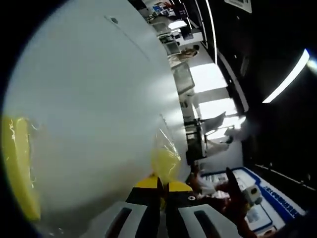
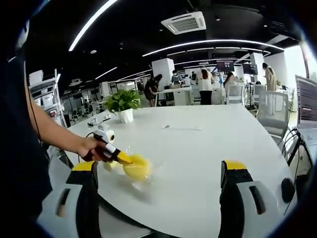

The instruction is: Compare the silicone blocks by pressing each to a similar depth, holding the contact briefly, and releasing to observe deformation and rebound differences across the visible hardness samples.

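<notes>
My left gripper [image 2: 119,157], jaws closed, presses a yellow block [image 2: 136,168] on the white table [image 2: 198,148]; my right gripper [image 2: 158,188] hangs open.

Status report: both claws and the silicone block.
Left claw shut, tips against yellow silicone block on white table. Right claw open, hanging back. Nothing in the way.
</notes>
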Action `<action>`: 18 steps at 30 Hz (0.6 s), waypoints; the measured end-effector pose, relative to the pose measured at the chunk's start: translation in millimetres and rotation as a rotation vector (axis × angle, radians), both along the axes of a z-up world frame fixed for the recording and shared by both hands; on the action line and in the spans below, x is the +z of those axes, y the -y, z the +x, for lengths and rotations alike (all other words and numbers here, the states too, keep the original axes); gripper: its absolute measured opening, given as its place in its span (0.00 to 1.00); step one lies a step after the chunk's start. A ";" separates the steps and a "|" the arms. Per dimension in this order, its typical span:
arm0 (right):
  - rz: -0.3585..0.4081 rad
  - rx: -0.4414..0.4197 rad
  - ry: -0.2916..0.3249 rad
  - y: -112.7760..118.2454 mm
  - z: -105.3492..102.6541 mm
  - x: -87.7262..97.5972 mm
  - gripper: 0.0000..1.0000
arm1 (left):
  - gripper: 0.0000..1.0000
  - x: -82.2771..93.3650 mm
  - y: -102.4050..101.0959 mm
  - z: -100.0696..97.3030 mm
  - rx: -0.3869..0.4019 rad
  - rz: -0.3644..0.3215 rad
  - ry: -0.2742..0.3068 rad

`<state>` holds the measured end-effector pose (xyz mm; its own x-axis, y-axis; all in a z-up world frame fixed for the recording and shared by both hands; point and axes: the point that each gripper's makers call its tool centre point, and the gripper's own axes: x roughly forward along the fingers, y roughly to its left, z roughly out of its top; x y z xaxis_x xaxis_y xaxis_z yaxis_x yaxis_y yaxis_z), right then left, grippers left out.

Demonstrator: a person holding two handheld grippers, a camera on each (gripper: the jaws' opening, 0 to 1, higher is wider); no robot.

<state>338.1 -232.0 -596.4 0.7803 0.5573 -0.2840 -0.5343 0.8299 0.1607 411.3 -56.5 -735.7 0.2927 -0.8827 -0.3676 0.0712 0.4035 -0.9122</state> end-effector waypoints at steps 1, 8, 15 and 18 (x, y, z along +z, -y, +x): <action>-0.007 0.000 0.000 0.3 -0.1 -1.0 0.97 | 0.00 -3.4 -0.7 -0.9 0.002 0.000 -0.016; -0.078 0.010 0.027 2.6 -0.1 -14.0 0.97 | 0.00 -19.3 -4.8 2.8 0.028 0.006 -0.069; -0.090 0.005 -0.037 8.8 1.8 -36.7 0.97 | 0.00 -27.5 -8.2 6.9 0.048 0.015 -0.100; -0.113 0.012 -0.046 9.0 1.2 -44.4 0.97 | 0.00 -33.9 -9.0 5.9 0.046 0.028 -0.117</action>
<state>339.3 -241.0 -640.8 0.7583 0.5290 -0.3809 -0.5388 0.8376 0.0906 417.1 -47.5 -769.5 0.2860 -0.8582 -0.4262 -0.0537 0.4297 -0.9014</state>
